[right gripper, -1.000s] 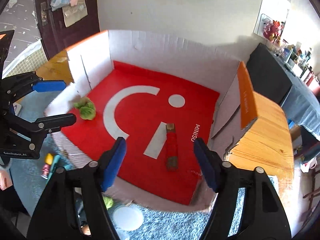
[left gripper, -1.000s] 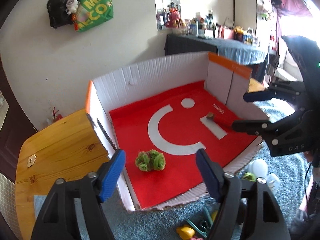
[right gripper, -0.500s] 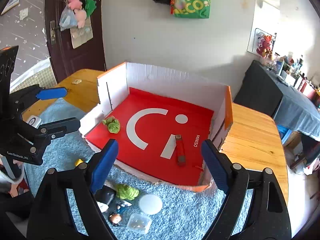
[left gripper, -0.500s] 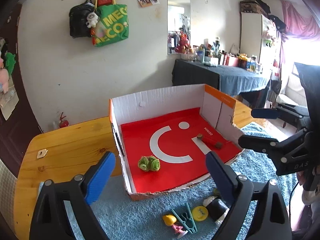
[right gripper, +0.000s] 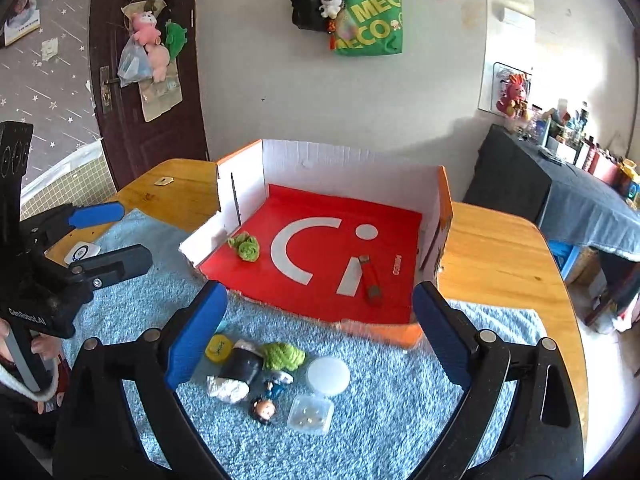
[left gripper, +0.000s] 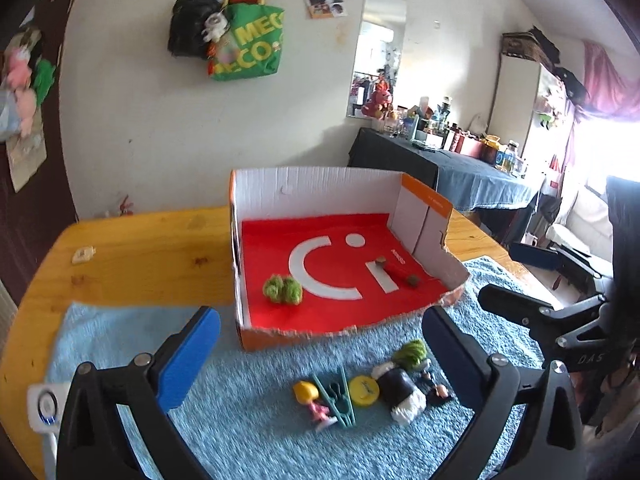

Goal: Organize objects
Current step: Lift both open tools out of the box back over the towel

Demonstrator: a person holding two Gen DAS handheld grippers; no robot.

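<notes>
Two tools, left tool and right tool, both with jaws opening wide, nothing between them. Green fuzzy ball and red stick lie inside red-floored box on wooden surface. Second green ball, yellow cap, white lid, figurine on blue towel before box

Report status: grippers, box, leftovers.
Left hand-held gripper and right hand-held gripper opening, both empty. Green yarn and red stick in box. Small items on towel, path unobstructed.
</notes>
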